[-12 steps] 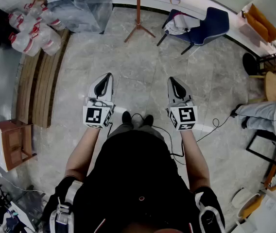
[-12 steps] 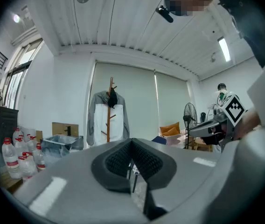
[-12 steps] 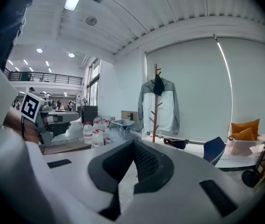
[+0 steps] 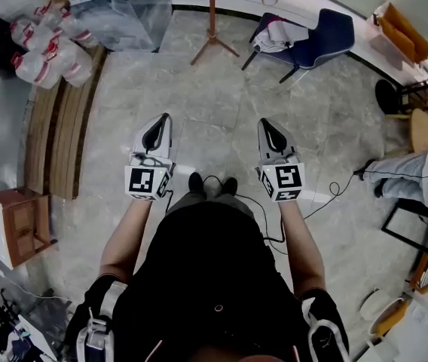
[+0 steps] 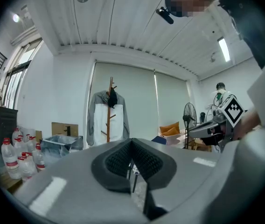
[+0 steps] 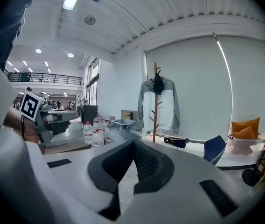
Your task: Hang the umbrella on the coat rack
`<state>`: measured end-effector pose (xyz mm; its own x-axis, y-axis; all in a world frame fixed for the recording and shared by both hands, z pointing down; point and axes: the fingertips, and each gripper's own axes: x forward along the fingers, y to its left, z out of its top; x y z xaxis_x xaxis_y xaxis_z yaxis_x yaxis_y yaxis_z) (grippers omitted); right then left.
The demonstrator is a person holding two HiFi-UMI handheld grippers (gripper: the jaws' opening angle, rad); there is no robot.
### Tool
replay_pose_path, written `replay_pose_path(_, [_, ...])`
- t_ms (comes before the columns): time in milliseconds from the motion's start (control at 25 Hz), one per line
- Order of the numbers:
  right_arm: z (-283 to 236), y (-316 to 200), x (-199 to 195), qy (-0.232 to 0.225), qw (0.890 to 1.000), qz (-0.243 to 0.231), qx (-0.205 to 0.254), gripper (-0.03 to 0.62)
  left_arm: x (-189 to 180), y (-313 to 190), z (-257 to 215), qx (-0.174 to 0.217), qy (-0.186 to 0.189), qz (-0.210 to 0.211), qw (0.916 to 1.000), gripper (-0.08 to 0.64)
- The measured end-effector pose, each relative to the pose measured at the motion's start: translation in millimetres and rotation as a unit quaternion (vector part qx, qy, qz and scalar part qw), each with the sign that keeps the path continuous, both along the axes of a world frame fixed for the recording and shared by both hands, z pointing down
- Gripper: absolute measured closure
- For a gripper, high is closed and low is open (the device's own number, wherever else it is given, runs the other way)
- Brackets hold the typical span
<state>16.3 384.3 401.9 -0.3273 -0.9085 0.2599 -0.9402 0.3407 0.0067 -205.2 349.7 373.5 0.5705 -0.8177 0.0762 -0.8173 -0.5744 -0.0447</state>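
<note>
At the top edge, coat rack (image 4: 212, 21) cut off; left gripper (image 4: 166, 121) and right gripper (image 4: 264, 125) closed, empty.

Chair (image 4: 316, 40), coat rack (image 4: 212, 21) on tiled floor (image 4: 214, 111)

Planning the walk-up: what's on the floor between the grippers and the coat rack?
Nothing: the head view shows bare grey floor from the left gripper and right gripper to the coat rack. The blue chair stands off to the right.

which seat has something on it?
The blue chair right of the coat rack: a white bundle lies on it. The round wooden seat at the right edge looks bare.
</note>
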Motion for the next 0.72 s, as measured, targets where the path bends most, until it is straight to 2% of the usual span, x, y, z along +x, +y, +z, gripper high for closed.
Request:
replay_pose_path(120, [1.5,1.5,-2.1,-0.002,1.000,-0.002,-0.002,0.601,-2.3,1.1,1.8,-0.003,0.001,0.002,1.0000,0.561])
replay_pose_path(480, [0.3,-0.4,-0.2,-0.012,1.000,-0.005,-0.004,0.543,-3.5,-5.1,2.4,-0.003,-0.003,0.010,0.9999,0.561])
replay_pose_path(640, [-3.7,-3.2,-3.0,-0.011,1.000,-0.014,0.004,0.476,-3.5,-6.9,2.3,-0.002,-0.010,0.017,0.9998,0.561])
replay_pose_path(720, [-6.0,-4.4,-5.2,-0.006,1.000,-0.017,0.010,0.393,-5.7,-7.4,1.2,-0.001,-0.013,0.019,0.9997,0.560])
